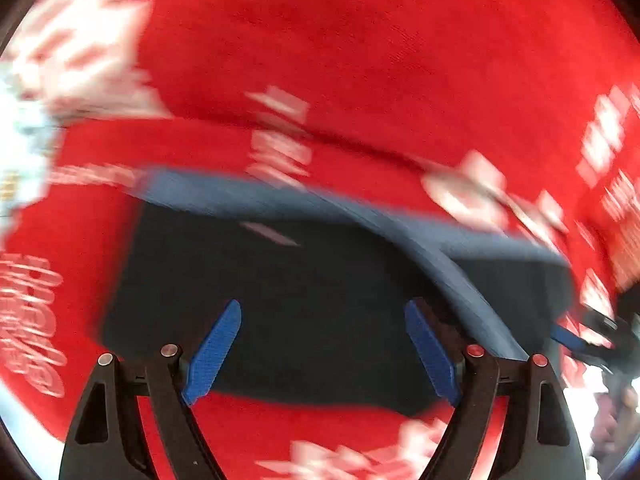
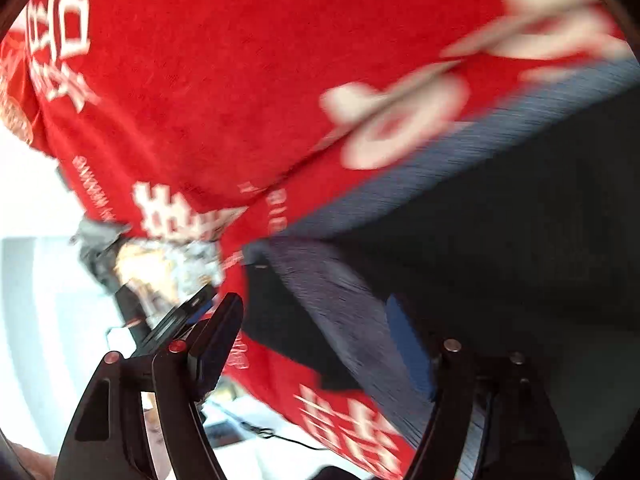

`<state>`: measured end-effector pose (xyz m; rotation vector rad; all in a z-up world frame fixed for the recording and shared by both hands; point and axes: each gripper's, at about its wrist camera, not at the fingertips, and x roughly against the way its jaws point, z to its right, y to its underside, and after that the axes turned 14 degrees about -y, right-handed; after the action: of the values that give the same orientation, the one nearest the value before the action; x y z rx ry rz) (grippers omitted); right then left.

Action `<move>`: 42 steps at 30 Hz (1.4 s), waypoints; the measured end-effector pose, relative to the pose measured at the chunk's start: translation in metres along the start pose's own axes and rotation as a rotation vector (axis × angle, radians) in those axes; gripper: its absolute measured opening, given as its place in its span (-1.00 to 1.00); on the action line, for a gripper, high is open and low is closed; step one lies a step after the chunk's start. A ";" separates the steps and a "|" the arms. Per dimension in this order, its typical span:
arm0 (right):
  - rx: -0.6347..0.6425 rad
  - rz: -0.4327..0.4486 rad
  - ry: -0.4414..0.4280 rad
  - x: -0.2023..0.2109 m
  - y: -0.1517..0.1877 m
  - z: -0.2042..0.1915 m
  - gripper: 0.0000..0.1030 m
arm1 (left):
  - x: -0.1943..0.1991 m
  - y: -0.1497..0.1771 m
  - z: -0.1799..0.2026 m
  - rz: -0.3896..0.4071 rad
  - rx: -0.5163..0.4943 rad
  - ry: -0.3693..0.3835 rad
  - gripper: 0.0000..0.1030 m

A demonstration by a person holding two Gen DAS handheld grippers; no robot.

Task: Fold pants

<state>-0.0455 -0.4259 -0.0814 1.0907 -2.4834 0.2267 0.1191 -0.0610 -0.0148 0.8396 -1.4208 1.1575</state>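
Dark navy pants (image 1: 280, 272) lie folded in a flat block on a red cloth (image 1: 360, 40) with white lettering. A blue-grey band (image 1: 280, 196) runs along their far edge and curves down on the right. My left gripper (image 1: 323, 308) hovers over the pants, open, its blue pads (image 1: 216, 352) wide apart with nothing gripped. In the right wrist view the pants (image 2: 500, 220) fill the right side, the band (image 2: 400, 168) crossing diagonally. My right gripper (image 2: 314, 300) is open above a pants corner and the red cloth (image 2: 200, 60). Both views are motion-blurred.
The red cloth's edge falls away at the left of the right wrist view, over a pale surface (image 2: 32, 280). Blurred clutter (image 2: 160, 264) and a thin black cable (image 2: 280, 436) lie beyond that edge. A second tool's blue pad (image 1: 566, 336) shows at the right.
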 end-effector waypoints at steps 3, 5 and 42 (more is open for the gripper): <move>-0.111 0.108 0.098 0.075 0.038 0.049 0.50 | -0.015 0.029 0.078 -0.096 -0.115 0.163 0.66; -0.178 0.162 0.169 0.116 0.063 0.079 0.50 | -0.024 0.044 0.127 -0.140 -0.182 0.227 0.66; -0.127 0.379 0.150 0.253 -0.143 0.107 0.46 | -0.041 -0.102 0.315 0.030 -0.180 0.204 0.66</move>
<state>-0.1271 -0.7248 -0.0701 0.5260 -2.5093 0.2460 0.1299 -0.3947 -0.0215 0.5597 -1.3492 1.0865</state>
